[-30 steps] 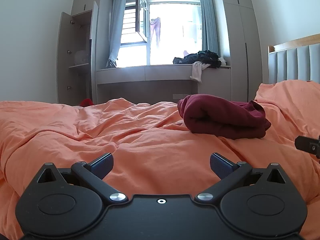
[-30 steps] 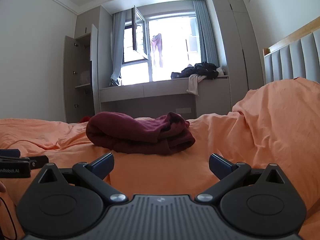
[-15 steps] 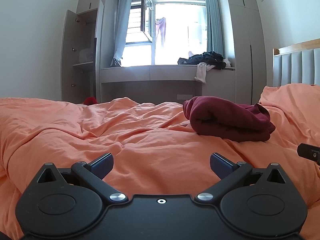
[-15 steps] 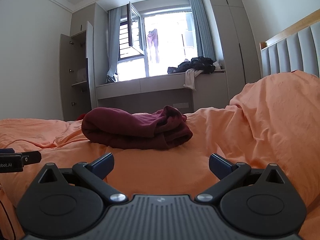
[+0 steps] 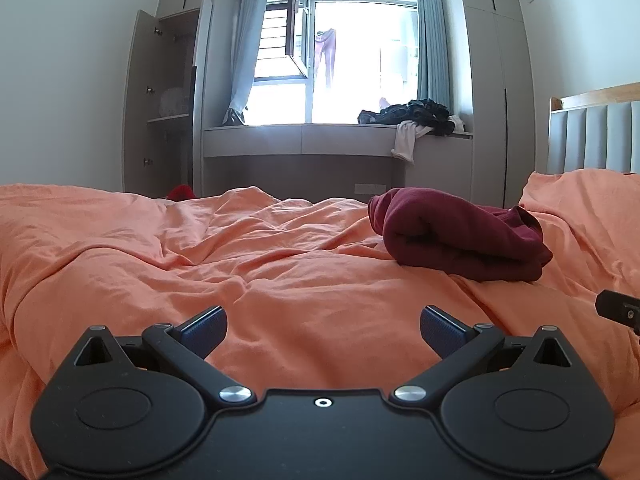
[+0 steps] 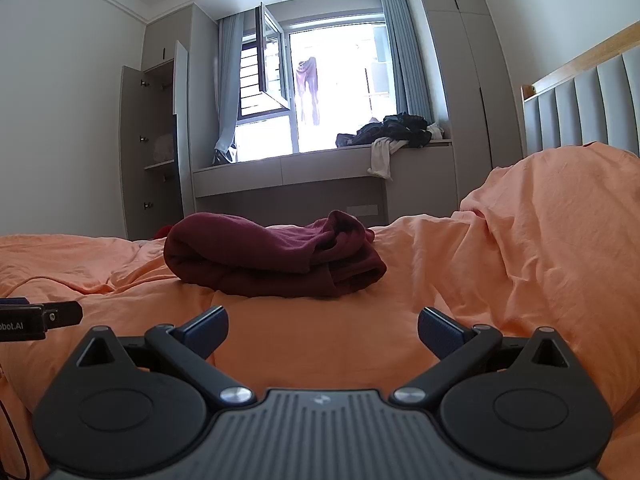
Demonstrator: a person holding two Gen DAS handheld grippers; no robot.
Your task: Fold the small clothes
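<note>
A dark red garment [image 5: 460,236] lies folded in a thick bundle on the orange duvet [image 5: 200,264], ahead and to the right in the left wrist view. In the right wrist view the garment [image 6: 272,256] lies ahead, slightly left of centre. My left gripper [image 5: 323,330] is open and empty, low over the duvet, well short of the garment. My right gripper [image 6: 323,330] is open and empty, also short of it. The right gripper's tip [image 5: 618,312] shows at the right edge of the left view; the left gripper's tip [image 6: 40,320] shows at the left edge of the right view.
The duvet rises in a large mound [image 6: 560,232] at the right by the padded headboard [image 6: 580,108]. Beyond the bed a window bench [image 5: 320,136] carries a pile of dark clothes [image 5: 412,114]. An open wardrobe [image 5: 168,104] stands at the left.
Both grippers have drawn back slightly and tilted up; the folded garment sits a little farther and lower in both views. The jaws stay open.
</note>
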